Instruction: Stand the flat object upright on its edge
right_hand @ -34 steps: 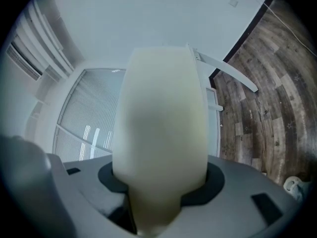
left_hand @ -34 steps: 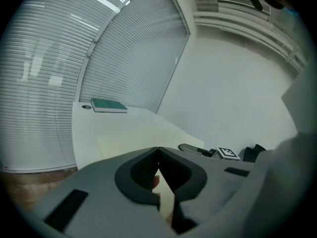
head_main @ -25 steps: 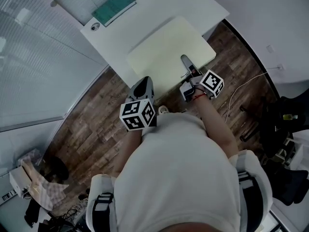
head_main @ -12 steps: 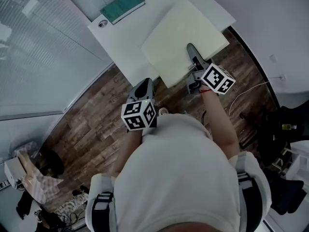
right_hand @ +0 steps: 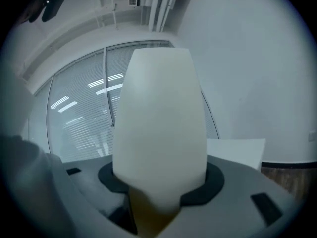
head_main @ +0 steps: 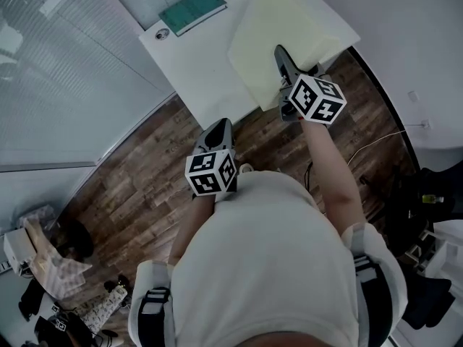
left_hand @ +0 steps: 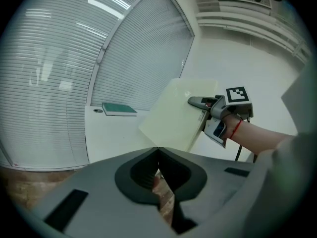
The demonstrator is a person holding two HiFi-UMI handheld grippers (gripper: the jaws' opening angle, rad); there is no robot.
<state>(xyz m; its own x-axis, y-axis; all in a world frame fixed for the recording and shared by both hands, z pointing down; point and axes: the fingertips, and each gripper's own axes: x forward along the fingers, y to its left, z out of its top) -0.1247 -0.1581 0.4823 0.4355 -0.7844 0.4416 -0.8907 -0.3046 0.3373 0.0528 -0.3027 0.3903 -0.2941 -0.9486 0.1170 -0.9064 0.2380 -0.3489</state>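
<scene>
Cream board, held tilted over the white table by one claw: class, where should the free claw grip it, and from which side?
Probably the bare left edge of the cream board, coming from the person's left, jaws across its thin thickness. The right claw is shut on the opposite edge, so this balances the broad, tilted sheet. The left claw, now shut, must open first.

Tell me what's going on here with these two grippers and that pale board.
The person's right gripper is clamped on an edge of the pale yellow board, holding it tilted above the white table, not yet upright. The left gripper hangs near the body over the wood floor, jaws together, empty. A green book lies farther back.
</scene>
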